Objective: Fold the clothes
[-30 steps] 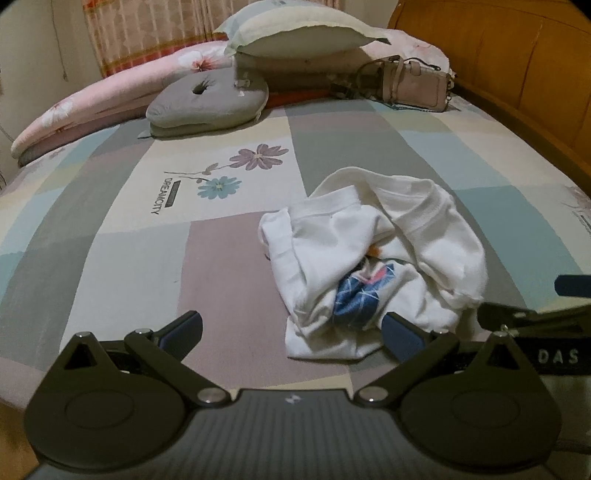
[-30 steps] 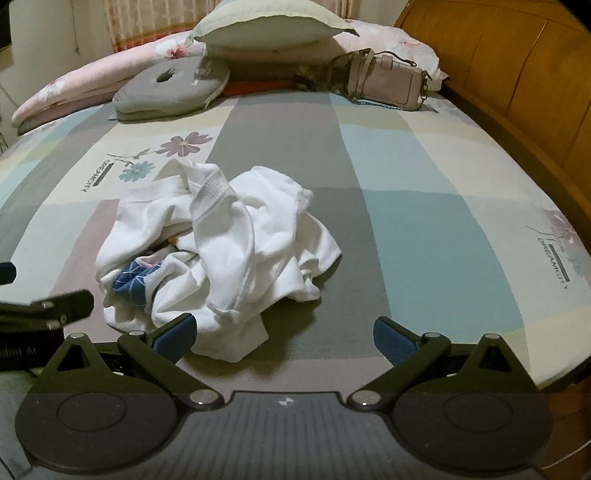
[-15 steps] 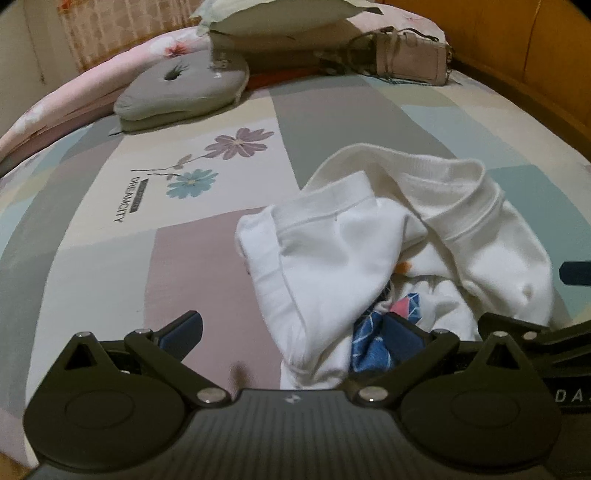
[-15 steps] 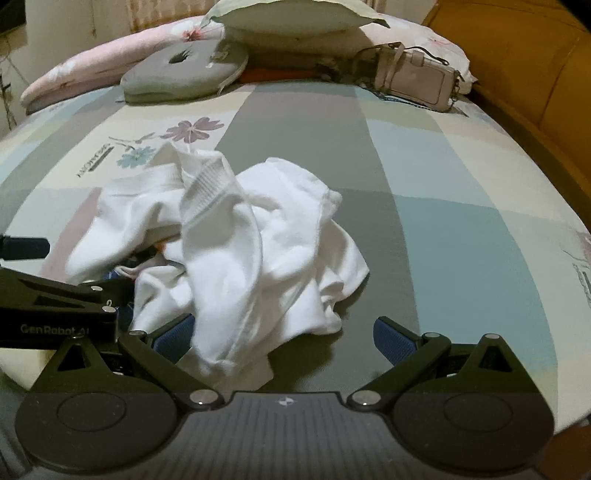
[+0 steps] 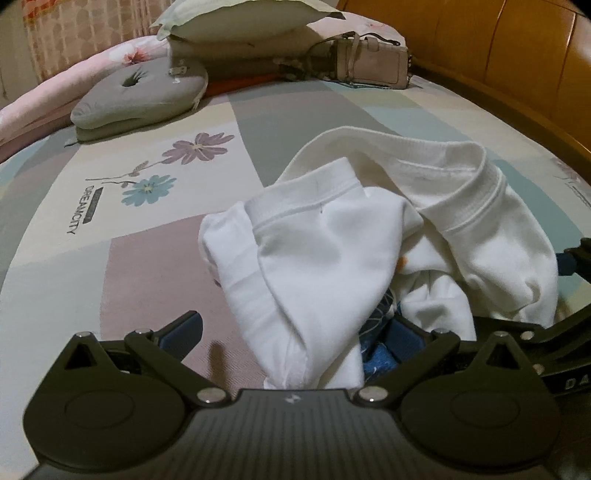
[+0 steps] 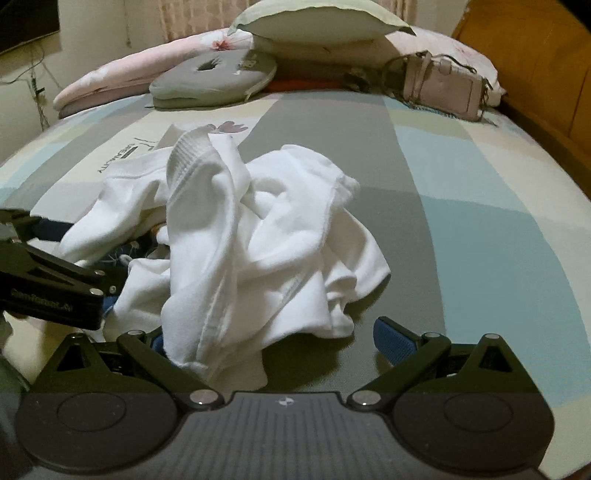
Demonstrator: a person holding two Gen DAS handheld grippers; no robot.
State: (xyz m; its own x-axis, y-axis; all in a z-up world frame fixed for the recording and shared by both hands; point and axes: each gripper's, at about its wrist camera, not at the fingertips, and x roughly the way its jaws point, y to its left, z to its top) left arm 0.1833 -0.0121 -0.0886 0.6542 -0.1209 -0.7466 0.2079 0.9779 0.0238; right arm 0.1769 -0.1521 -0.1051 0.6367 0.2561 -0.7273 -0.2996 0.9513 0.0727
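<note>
A crumpled white garment lies in a heap on the patchwork bedsheet, roughly mid-bed, with a ribbed collar band curling along its far edge and a patch of blue printed fabric peeking from underneath near the front. The left gripper sits low at the near edge of the heap, its two blue-padded fingers spread wide, a hanging fold of white cloth dropping between them; the left pad is clear of the cloth over the mauve patch of sheet, while the right one is half buried under the fabric. The right gripper is also spread wide on the other side of the pile, its right pad out over the grey stripe of the sheet and its left pad mostly hidden behind a drooping fold of the garment. Neither pair of fingers is pinching anything that I can see. Farther up the bed there is a grey cushion with a hole in it, a pale pillow stacked behind it, and a pinkish handbag lying near the wooden headboard. A purple flower and a blue flower print mark the cream patch of sheet beyond the garment.
</note>
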